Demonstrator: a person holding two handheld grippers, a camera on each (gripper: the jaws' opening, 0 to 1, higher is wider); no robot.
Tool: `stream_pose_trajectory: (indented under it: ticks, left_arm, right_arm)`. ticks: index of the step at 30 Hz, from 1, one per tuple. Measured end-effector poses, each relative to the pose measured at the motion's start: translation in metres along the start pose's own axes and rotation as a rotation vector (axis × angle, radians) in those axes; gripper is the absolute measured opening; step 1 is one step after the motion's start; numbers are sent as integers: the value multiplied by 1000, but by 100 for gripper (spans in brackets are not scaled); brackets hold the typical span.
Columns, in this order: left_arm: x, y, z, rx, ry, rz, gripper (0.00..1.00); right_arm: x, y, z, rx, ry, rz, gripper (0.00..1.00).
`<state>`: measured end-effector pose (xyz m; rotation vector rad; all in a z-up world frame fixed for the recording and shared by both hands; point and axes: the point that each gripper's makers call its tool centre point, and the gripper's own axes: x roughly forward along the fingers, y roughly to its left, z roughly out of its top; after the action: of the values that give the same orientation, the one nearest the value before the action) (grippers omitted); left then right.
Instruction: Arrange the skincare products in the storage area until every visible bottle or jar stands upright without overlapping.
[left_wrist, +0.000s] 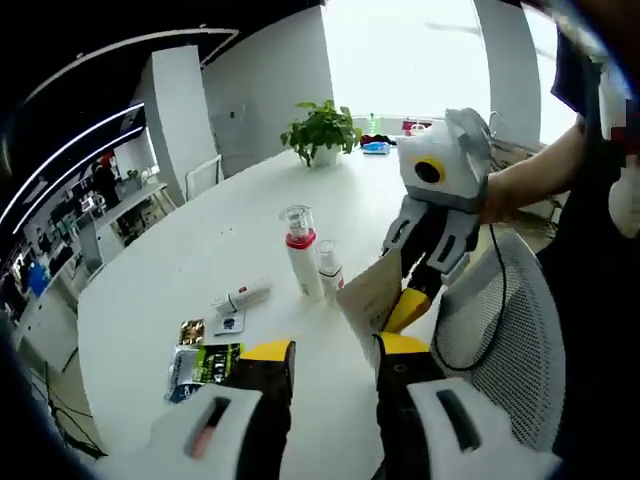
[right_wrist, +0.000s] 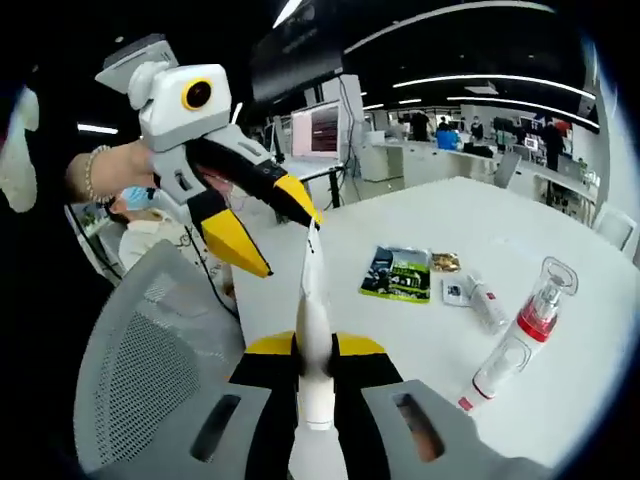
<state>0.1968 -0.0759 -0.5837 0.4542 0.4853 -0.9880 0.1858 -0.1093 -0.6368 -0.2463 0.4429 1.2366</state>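
My right gripper (right_wrist: 315, 348) is shut on a flat beige sachet (right_wrist: 312, 300), seen edge-on in the right gripper view and as a tan sheet (left_wrist: 368, 292) in the left gripper view. There the right gripper (left_wrist: 398, 302) comes in from the right, over the table's near edge. My left gripper (left_wrist: 330, 352) is open and holds nothing. In the right gripper view the left gripper (right_wrist: 282, 232) hangs with its jaws apart just beside the sachet's top edge. A tall pump bottle (left_wrist: 299, 252) with a clear cap and red band stands upright beside a smaller white bottle (left_wrist: 330, 270).
On the white table (left_wrist: 200, 250) lie a white tube (left_wrist: 246, 294), a small sachet (left_wrist: 228, 322), a green packet (left_wrist: 206, 364) and a small brown packet (left_wrist: 192, 331). A potted plant (left_wrist: 322, 130) stands at the far end. A grey mesh chair (left_wrist: 500, 330) sits against the near edge.
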Motion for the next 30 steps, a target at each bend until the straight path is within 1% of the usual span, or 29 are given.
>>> stream_pose_trajectory:
  ticks: [2,3,5,8,9,13,16,21,26,28,30]
  left_arm:
    - [1,-6,5,33,-2,-33,34]
    - [2,-12,7,46,7,-71,34]
    - [4,-17,11,77,3,-98,34]
    - [8,-22,13,107,19,-135,34]
    - [9,-26,12,126,31,-162,33]
    - [11,-36,13,173,48,-237,27]
    - [13,-41,12,186,59,-266,27]
    - [16,-48,6,206,95,-321,26]
    - [19,-50,2,212,112,-350,21]
    - [19,-54,0,220,125,-374,21]
    - [20,-55,0,235,129,-381,19]
  right_arm:
    - [0,4,1,-39,3,19,11]
    - [0,6,2,-52,5,28,11]
    - [1,10,4,-83,9,47,11]
    - [3,14,4,-122,19,73,11]
    - [4,16,4,-131,19,80,11]
    - [5,23,6,-154,17,113,11]
    - [5,28,8,-173,16,134,11]
    - [6,33,11,-190,8,174,11]
    - [6,38,12,-222,15,216,11]
    - [7,38,13,-230,18,220,11]
    - [7,38,13,-242,24,224,11]
